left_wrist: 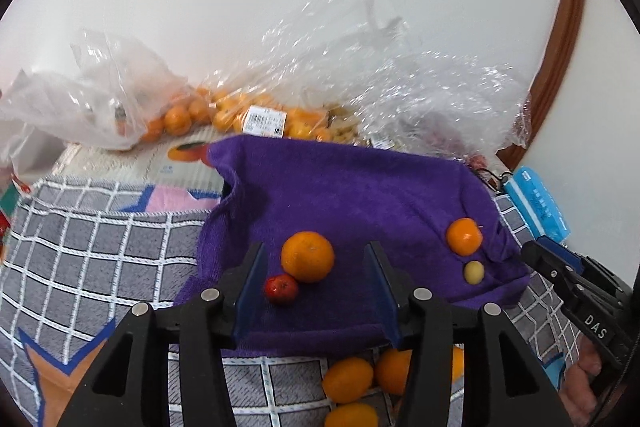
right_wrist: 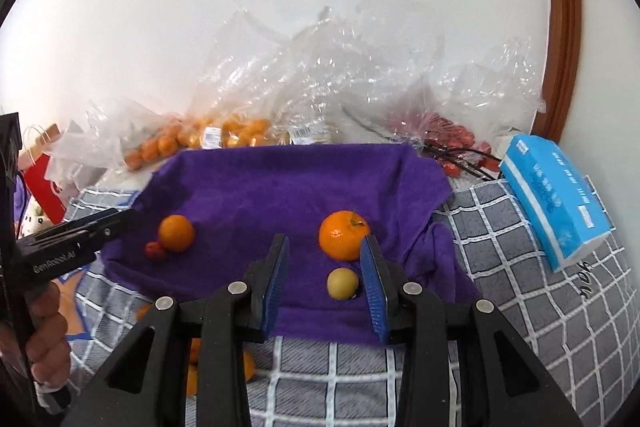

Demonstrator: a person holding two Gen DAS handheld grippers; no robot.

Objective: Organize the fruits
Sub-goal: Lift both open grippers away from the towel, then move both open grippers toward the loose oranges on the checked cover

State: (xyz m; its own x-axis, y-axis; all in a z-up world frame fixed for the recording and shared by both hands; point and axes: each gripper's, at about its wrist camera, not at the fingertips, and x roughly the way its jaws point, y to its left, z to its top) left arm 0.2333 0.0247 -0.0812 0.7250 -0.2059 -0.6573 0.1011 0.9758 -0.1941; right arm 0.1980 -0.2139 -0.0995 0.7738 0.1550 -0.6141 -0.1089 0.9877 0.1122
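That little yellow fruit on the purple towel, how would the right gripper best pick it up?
Grip the small yellow fruit across its round middle, coming down from above and in front. It lies free on the purple towel, already between the open right gripper fingers. The stemmed orange sits close behind it, so closing from the two sides probably avoids nudging that.

left tool (left_wrist: 316, 291) open above orange (left_wrist: 307, 256)

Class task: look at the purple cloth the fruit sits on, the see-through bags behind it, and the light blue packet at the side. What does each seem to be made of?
Purple cloth: probably terry or microfibre towelling, with a matte, fuzzy nap and soft folds.
See-through bags: thin plastic film, glossy, with crinkles and bright glints.
Light blue packet: seemingly a soft plastic wrapper, smooth with a slight sheen and printing; probably tissues, though its contents are hidden.
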